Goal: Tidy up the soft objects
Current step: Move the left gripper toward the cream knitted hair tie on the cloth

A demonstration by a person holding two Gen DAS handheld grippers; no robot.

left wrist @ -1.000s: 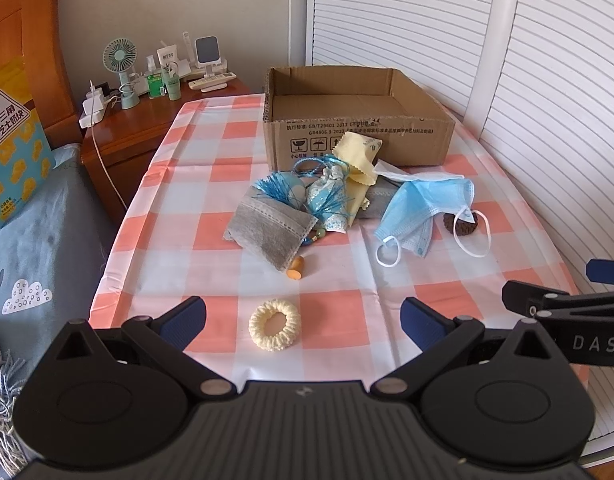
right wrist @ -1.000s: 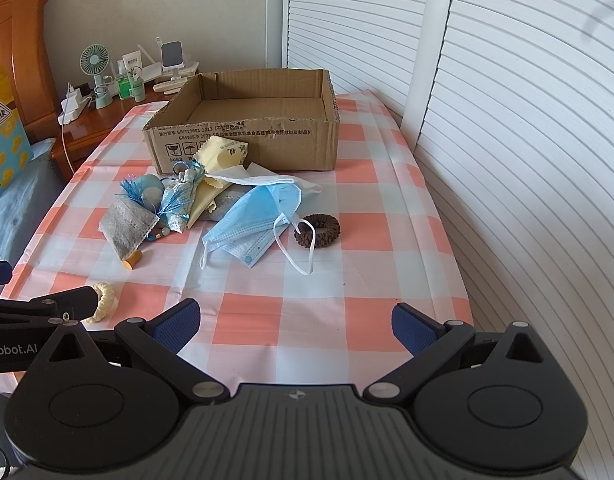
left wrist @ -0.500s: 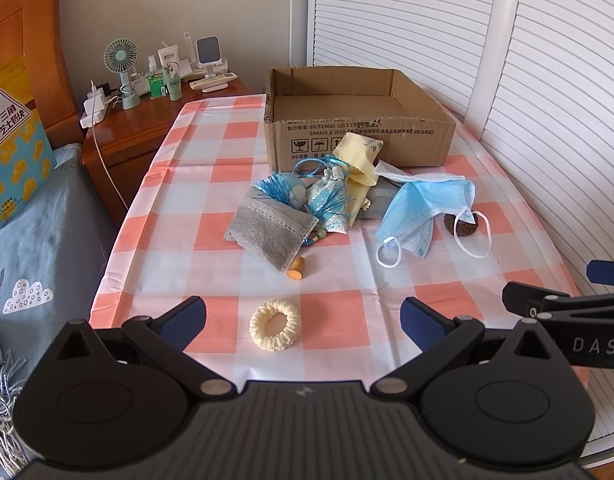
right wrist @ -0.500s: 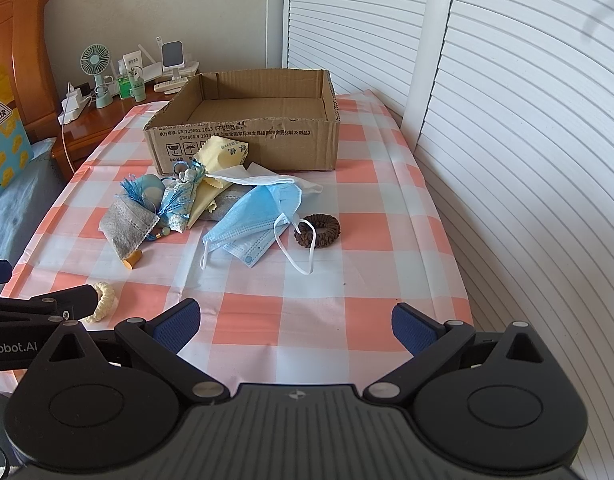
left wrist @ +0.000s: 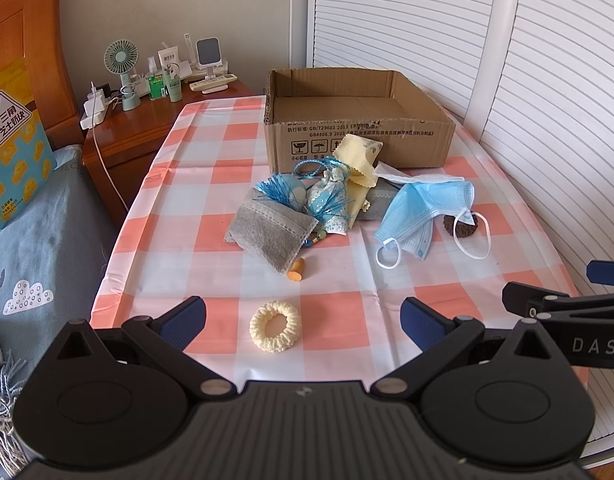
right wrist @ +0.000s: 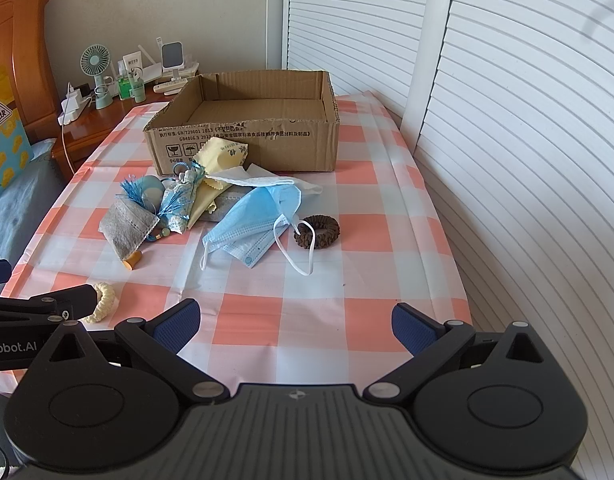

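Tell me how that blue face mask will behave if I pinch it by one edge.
The face mask is thin, creased sheet, so it will probably droop. Its loose ear loops will likely dangle, and one lies across the brown hair tie, so it may drag that along.

A folded grey cloth (left wrist: pixel 381 200) lies mostly buried under the pale yellow wiping cloth (left wrist: pixel 359 160) and the light blue face masks (left wrist: pixel 425 208). The dark brown knitted hair ring (left wrist: pixel 461 225) is half hidden behind a mask in the left view. The black print on the brown cardboard box (right wrist: pixel 247 136) is too small to read.
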